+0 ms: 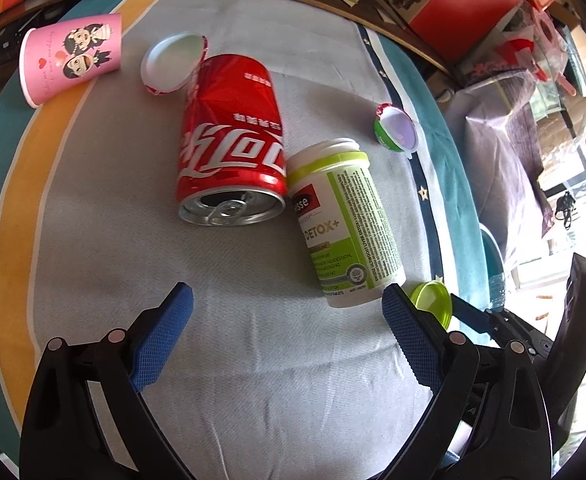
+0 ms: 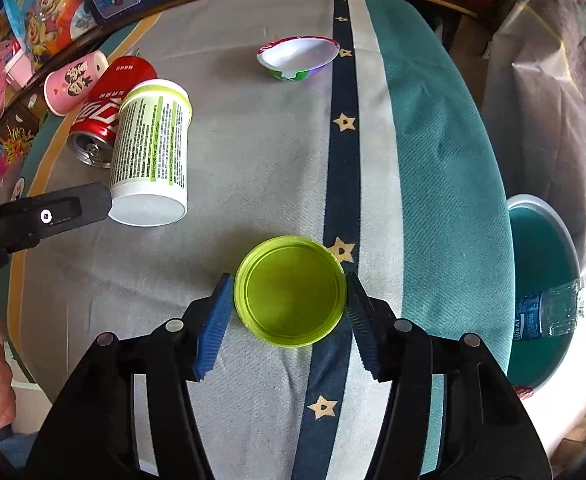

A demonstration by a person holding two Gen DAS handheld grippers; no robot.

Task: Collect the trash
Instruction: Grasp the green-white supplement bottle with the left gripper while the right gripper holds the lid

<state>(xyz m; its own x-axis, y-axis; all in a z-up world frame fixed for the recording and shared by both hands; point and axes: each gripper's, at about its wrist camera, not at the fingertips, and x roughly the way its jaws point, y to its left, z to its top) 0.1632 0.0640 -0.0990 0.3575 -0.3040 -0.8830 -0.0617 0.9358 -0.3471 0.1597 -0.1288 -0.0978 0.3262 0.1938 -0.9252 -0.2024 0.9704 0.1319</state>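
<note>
A lime green lid (image 2: 291,290) lies upside down on the cloth, and my right gripper (image 2: 289,294) is shut on it, one pad on each side. The lid also shows in the left wrist view (image 1: 433,300). My left gripper (image 1: 287,300) is open and empty, just short of a lying red Coca-Cola can (image 1: 231,140) and a lying white and green supplement bottle (image 1: 343,220). Both show in the right wrist view too, the can (image 2: 105,120) behind the bottle (image 2: 153,152). A pink paper cup (image 1: 69,56), a white foil lid (image 1: 173,62) and a small yogurt cup (image 1: 397,126) lie further off.
A teal bin (image 2: 549,280) with a clear plastic bottle (image 2: 549,312) in it stands below the table's right edge. Boxes and toy packaging (image 2: 45,12) crowd the far side. A grey bag (image 1: 501,152) stands to the right.
</note>
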